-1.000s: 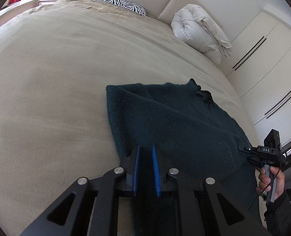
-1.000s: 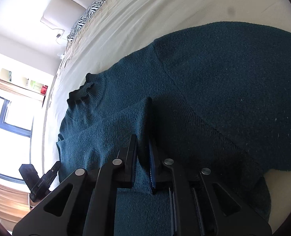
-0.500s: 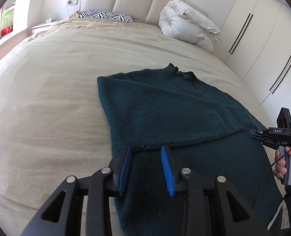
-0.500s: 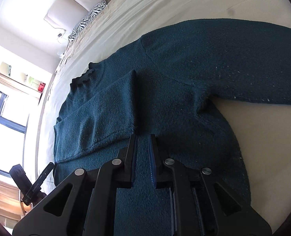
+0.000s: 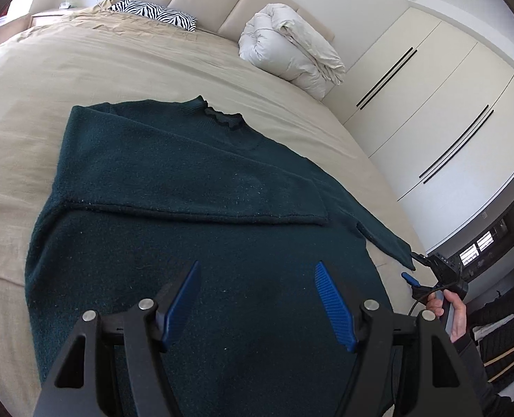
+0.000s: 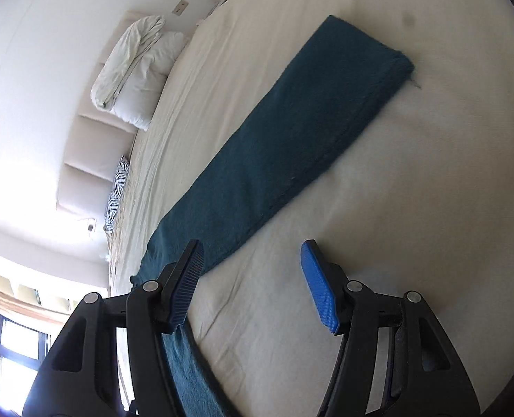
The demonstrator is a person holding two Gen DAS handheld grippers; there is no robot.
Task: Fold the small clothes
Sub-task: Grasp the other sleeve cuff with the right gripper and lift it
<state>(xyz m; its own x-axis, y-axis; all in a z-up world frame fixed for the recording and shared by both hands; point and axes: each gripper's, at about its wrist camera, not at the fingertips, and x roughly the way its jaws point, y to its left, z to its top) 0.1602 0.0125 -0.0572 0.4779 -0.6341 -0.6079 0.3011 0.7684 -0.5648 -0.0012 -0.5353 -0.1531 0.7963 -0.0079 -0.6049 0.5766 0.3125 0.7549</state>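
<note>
Spreading under both claws is a wide bed [image 5: 21,160] dressed in a beige, faintly creased woven sheet, backed by a padded cream headboard [image 5: 222,3] with vertical panels. Beyond the left claw [image 5: 257,299] a dark teal, fuzzy knit sweater [image 5: 173,160] is lying flat on the sheet, its ribbed collar [image 5: 222,116] pointing away, one sleeve folded across the chest in a straight band. Its other sleeve [image 6: 284,139] is stretching out as a long flat strip ahead of the right claw [image 6: 253,285], the cuff end squared off, a loose thread trailing from it.

Both claws are opening, their ribbed blue pads [image 5: 333,305] standing apart. Nothing is being pinched: sweater fabric is lying below the left one, bare sheet below the right, the sleeve passing beside its left pad.

Far ahead, a puffy white rolled duvet [image 5: 291,52] and a zebra-striped pillow [image 5: 152,14] are sitting by the headboard. Glossy cream wardrobe doors [image 5: 430,111] are showing to the right.

A hand [image 5: 451,316] is gripping the right claw's handle; its sleeve is getting cut off at the frame edge, and the sweater's hem is hiding behind the left claw's black arms.
</note>
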